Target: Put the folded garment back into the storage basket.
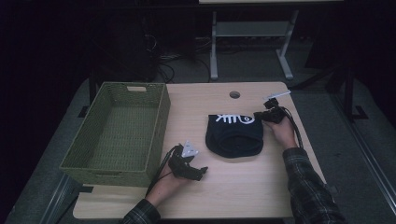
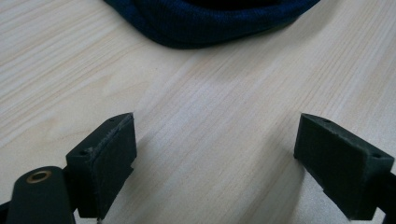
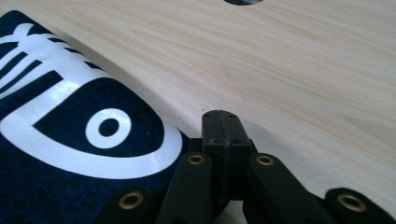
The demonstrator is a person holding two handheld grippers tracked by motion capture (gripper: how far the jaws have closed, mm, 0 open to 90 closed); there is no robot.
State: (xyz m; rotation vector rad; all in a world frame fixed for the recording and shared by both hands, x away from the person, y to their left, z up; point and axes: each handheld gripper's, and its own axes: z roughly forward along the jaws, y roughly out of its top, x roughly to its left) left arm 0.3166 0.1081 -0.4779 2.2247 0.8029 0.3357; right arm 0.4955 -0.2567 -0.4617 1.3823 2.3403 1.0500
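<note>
- Your right gripper [image 1: 259, 115] sits at the right corner of the dark blue hat [image 1: 235, 135], toward the far right part of the worktop [image 1: 243, 186]
- In the right gripper view its jaws are pressed together at the hat's edge; whether any cloth is caught between the pads [image 3: 219, 128] you cannot tell from here
- The hat lies flat a little right of the worktop's middle, its white fish-bone print [image 3: 70, 121] on the far side and its opening facing your near edge
- Your left gripper [image 1: 200, 171] rests low near the near edge of the worktop, just beside the near right corner of the green woven basket [image 1: 116, 133]
- Its jaws are spread wide with bare wood between them in the left gripper view, and the hat's rim [image 2: 210, 28] lies well beyond the pads [image 2: 116, 154], apart from them
- The basket stands along the left edge of the worktop, well apart from the hat
- A round cable hole [image 1: 234, 94] sits near the far edge, beyond the hat
</note>
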